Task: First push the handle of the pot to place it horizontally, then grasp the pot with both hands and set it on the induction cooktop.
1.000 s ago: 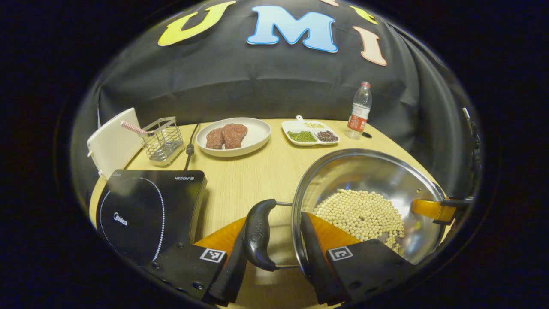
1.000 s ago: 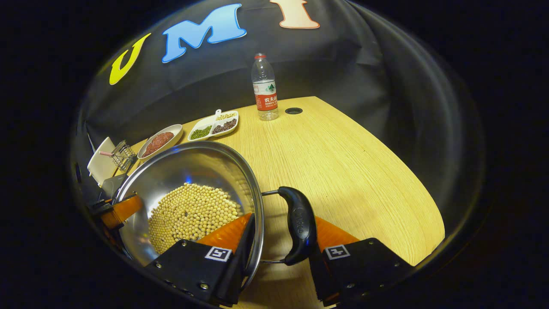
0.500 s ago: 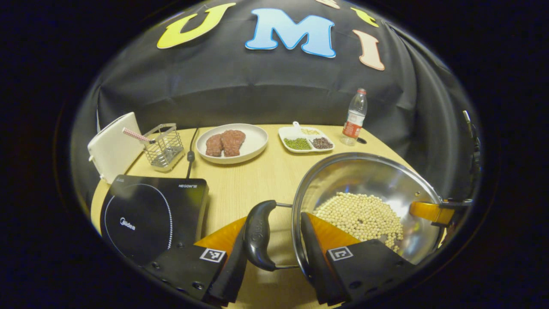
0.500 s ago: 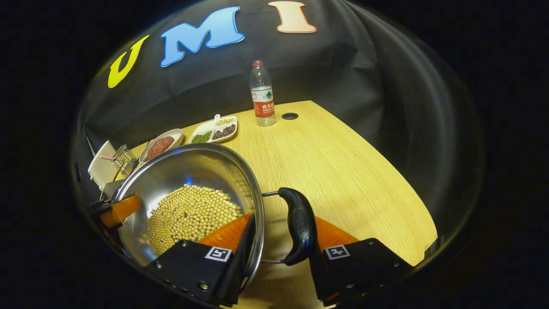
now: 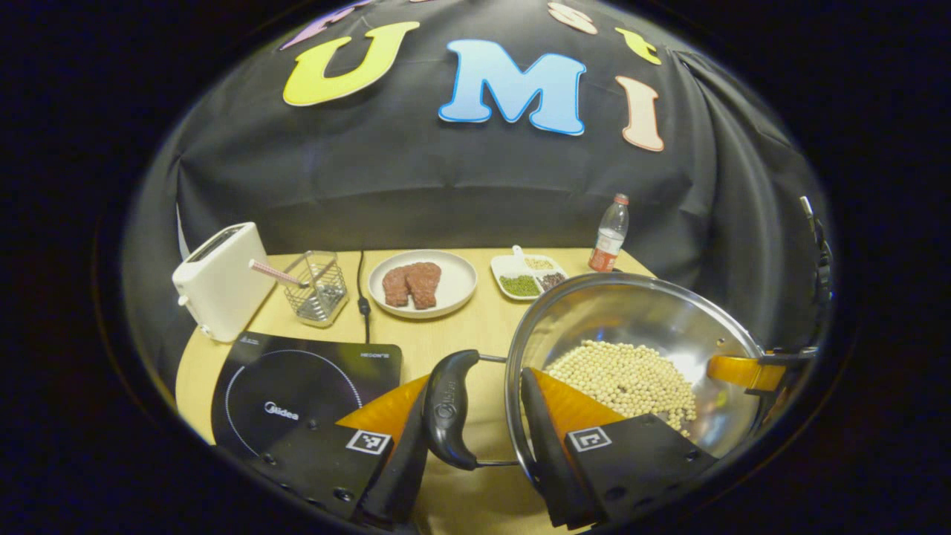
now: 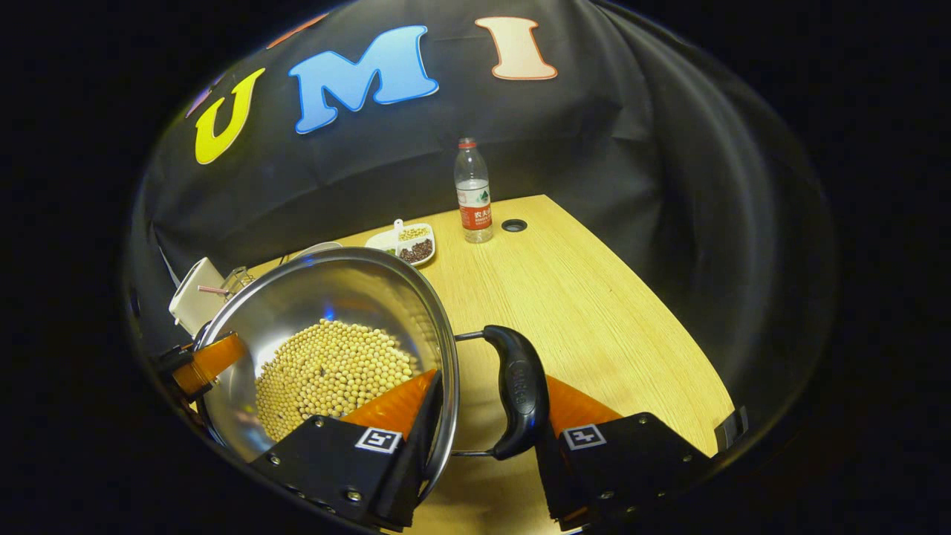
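Observation:
A steel pot (image 5: 631,312) holding soybeans (image 5: 624,375) hangs above the table between both grippers. My left gripper (image 5: 483,405) is shut on it, one finger outside its black side handle (image 5: 448,409) and the other inside the rim. My right gripper (image 6: 475,405) grips the opposite black handle (image 6: 520,390) and rim (image 6: 446,349) the same way. Each gripper's orange finger shows across the pot in the other's view: the right gripper (image 5: 750,369) and the left gripper (image 6: 208,360). The black induction cooktop (image 5: 297,386) lies on the table, low and to the left of the pot.
Behind the cooktop stand a white toaster (image 5: 215,279) and a wire basket (image 5: 318,286), with a black cable (image 5: 362,297) beside them. Further back are a plate of meat (image 5: 422,282), a divided dish (image 5: 529,275) and a water bottle (image 6: 473,193). Bare table (image 6: 594,312) lies right of the pot.
Both grippers have risen with the pot held between them. The table and the things on it now look lower and farther away, and the cooktop shows more fully.

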`<state>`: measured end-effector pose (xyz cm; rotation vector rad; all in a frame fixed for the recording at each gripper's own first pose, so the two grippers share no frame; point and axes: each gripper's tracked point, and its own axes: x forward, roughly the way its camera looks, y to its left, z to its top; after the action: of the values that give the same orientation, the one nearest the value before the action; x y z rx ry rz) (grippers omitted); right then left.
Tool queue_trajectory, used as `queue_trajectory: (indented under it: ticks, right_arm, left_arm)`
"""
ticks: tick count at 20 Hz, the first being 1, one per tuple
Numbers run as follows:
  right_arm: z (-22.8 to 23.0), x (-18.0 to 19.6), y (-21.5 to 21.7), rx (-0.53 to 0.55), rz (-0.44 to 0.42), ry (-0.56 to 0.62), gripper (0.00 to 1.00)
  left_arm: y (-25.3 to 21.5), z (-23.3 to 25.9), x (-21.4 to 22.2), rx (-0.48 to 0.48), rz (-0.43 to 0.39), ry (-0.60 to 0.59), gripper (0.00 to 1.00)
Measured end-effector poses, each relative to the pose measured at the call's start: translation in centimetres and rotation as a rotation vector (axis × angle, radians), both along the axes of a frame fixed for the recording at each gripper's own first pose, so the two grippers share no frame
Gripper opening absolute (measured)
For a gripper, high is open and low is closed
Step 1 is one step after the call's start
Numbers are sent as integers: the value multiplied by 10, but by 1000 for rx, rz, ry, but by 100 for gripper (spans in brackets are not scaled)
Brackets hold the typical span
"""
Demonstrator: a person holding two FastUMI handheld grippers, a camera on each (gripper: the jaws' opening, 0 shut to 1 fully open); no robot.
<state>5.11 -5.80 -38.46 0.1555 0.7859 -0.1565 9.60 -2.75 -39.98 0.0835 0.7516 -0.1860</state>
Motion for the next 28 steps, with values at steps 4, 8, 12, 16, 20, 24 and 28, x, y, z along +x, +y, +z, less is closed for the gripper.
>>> queue_trajectory:
  ticks: [4,8,12,16,20,24,28]
  right_arm:
    - [26,-4,20,-4,6,-14,64]
    - [40,-1,49,-8,27,-25,64]
    - [48,2,87,6,62,-26,64]
    - [52,8,126,18,105,-29,64]
    - [50,12,162,25,152,-24,64]
    - [45,13,194,34,185,-12,64]
    - [36,16,226,36,216,0,64]
  left_arm:
    - [20,25,3,-8,5,-23,72]
    - [49,45,1,-13,27,-35,72]
    - [87,62,0,-4,59,-50,68]
    - [130,78,-4,13,103,-66,69]
    - [170,86,-13,23,148,-68,68]
    - [205,92,-20,27,182,-73,68]
    - [241,87,-23,34,212,-63,72]
